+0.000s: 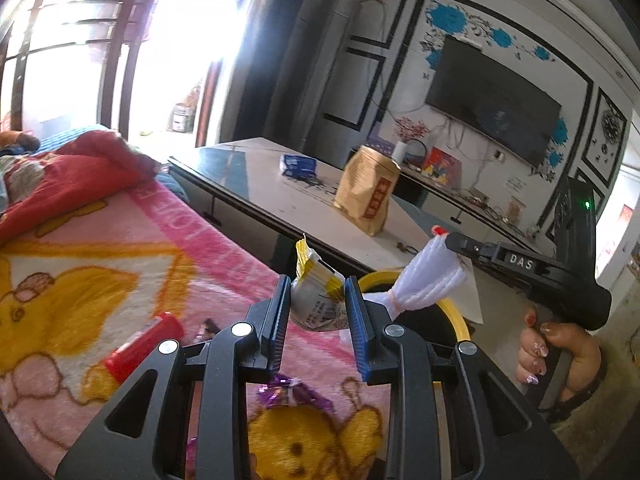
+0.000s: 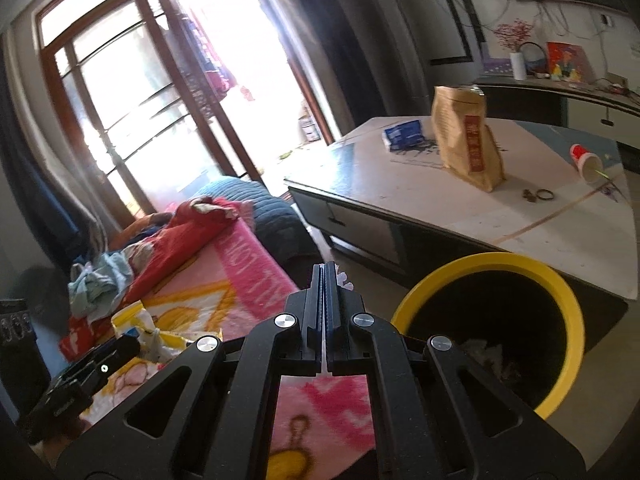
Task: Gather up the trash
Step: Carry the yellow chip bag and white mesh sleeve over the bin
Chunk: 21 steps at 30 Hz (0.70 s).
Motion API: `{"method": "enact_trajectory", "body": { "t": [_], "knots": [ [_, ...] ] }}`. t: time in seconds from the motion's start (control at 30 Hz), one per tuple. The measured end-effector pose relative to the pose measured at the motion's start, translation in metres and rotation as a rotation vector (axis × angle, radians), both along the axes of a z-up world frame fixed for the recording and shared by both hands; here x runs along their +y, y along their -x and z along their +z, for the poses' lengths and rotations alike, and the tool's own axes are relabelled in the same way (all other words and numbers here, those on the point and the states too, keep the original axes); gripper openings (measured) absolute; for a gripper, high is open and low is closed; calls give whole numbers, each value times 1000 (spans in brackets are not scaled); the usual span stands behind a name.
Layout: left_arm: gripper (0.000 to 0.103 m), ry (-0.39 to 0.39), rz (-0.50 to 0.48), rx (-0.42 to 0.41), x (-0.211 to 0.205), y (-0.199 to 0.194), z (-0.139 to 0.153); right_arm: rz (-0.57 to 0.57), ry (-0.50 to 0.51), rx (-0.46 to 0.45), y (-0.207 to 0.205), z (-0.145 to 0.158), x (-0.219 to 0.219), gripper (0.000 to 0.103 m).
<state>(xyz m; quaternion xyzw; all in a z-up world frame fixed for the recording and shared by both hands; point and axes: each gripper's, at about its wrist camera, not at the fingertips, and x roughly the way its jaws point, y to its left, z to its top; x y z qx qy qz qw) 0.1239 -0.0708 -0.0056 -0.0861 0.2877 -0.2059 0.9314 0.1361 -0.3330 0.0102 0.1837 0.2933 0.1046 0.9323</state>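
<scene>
**A:** Rundown, big stuff first? There's the bed with the pink cartoon blanket (image 1: 100, 264), the desk (image 2: 460, 216) beside it, and the yellow-rimmed bin (image 2: 560, 292) on the floor between the bed's edge and the desk's near edge.

**B:** Yep. Bin already has some crumpled stuff at the bottom. Both pairs of tongs are loaded: left tongs (image 1: 318, 300) are partway open, clamped on a crumpled silver-and-yellow wrapper (image 1: 316, 288). Right tongs (image 2: 330, 280) are pressed nearly together on a white tissue (image 1: 420, 280), only a frilly bit pokes past the tips in its own camera.

**A:** So drop time?

**B:** I'd say so. Tissue hangs right by the bin's rim, wrapper's just short of it at the bed's edge. I'd bring each one fully over the dark opening before letting go, since light scraps drift and snag on the rim.

**A:** More left?

**B:** Red tube (image 1: 140, 344) and purple foil wrapper (image 1: 292, 392) are on the blanket near the bed's edge. Brown bag (image 2: 466, 136) and a tipped paper cup (image 2: 586, 160) are on the desk, cup near its far edge.
</scene>
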Motion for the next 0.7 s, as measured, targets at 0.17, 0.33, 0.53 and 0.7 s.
{"method": "enact_trajectory", "body": {
  "t": [0.17,0.33,0.53,0.7],
  "knots": [
    [27,-18,-58,6,-26,-7,-4,-70,2,10,3,-3,-24,0],
    [27,-37,-111,14,-53,-11,-9,-147,33,11,5,-2,-48,0],
    [27,-52,-180,29,-87,-19,-20,-242,51,25,7,-5,-81,0],
    [27,-63,-229,49,-113,-26,-32,-309,52,45,7,-14,-105,0]
  ]
}}
